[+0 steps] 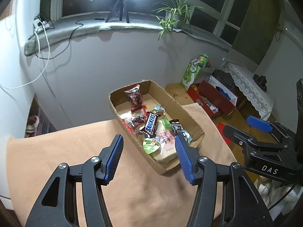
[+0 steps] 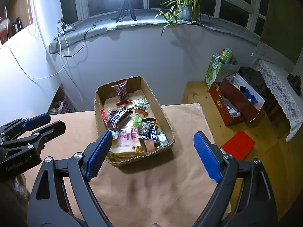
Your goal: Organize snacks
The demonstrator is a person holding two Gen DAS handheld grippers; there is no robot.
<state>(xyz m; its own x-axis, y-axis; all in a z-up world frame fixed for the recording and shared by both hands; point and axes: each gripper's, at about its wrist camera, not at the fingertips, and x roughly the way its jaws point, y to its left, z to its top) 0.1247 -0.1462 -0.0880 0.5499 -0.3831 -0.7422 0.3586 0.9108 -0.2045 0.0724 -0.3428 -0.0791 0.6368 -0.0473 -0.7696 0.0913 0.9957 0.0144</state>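
Note:
A shallow cardboard box (image 1: 191, 117) (image 2: 166, 119) sits on a table under a peach cloth (image 1: 75, 151) (image 2: 151, 189). It holds several snacks: a Snickers bar (image 1: 151, 125) (image 2: 118, 118), a pink packet (image 1: 166, 136) (image 2: 128, 136), a dark red-tied bag (image 1: 135, 96) (image 2: 121, 92), green cups and a black wrapper (image 2: 148, 130). My left gripper (image 1: 149, 156) hovers open above the box's near end with nothing between its blue pads. My right gripper (image 2: 151, 151) also stands open, wide, over the near end, holding nothing. Each gripper shows at the edge of the other's view.
A red box of clutter (image 2: 236, 102) and a green carton (image 2: 215, 70) sit on the wooden floor at the right, with a red flat piece (image 2: 238, 144) nearer. A lace-covered table (image 2: 280, 87) stands far right. A windowsill holds a lamp tripod (image 2: 126, 9) and a plant (image 2: 185, 9).

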